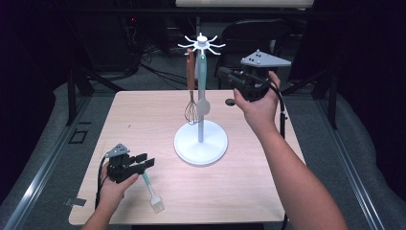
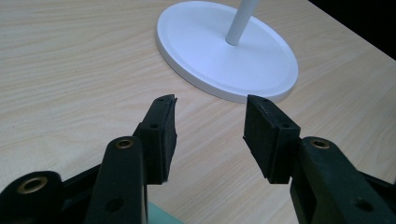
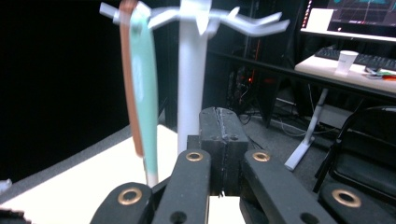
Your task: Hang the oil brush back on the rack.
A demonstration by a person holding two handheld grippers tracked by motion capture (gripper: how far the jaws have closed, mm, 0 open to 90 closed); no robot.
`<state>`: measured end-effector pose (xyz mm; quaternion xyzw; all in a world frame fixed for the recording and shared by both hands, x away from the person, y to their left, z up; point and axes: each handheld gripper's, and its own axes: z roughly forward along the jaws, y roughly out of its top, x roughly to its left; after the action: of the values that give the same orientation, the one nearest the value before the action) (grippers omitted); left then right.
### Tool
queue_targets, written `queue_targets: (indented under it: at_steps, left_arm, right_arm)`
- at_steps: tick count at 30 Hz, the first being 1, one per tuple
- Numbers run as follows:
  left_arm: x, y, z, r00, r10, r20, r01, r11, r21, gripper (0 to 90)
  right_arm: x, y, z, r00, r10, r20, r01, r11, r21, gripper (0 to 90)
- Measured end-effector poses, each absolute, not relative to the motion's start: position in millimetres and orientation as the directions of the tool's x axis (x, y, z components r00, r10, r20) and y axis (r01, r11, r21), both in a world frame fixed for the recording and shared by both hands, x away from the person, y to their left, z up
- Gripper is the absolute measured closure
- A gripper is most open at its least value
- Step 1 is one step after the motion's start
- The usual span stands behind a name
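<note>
Brush (image 1: 152, 193) lies before rack (image 1: 200, 143) holding whisk (image 1: 191, 91) and spoon (image 1: 203, 86).

I work in what looks like a lab or recording room. A bare wooden table (image 1: 143, 120) stands alone on grey carpet, ringed by black drapes and dark metal stands. At the upper right of my right gripper view, a desk (image 3: 348, 72) carries a keyboard, a lit monitor (image 3: 355, 14) and a paper cup (image 3: 346, 61).
</note>
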<state>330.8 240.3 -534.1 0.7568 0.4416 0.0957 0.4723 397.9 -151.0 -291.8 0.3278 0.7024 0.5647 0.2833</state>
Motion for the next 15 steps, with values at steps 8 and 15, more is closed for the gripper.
queue_targets:
  at_steps: [8,15]
  left_arm:
    - [330.7,241.9,-533.8,0.587,0.761,-0.275,0.580,-0.158,0.799,53.4]
    - [330.5,244.1,-533.9,0.583,0.763,-0.281,0.582,-0.150,0.800,53.6]
  right_arm:
    - [404.3,-152.8,-267.4,-0.605,0.795,-0.025,0.115,0.118,0.986,90.0]
    - [404.7,-150.8,-260.0,-0.609,0.793,-0.018,0.108,0.106,0.988,90.0]
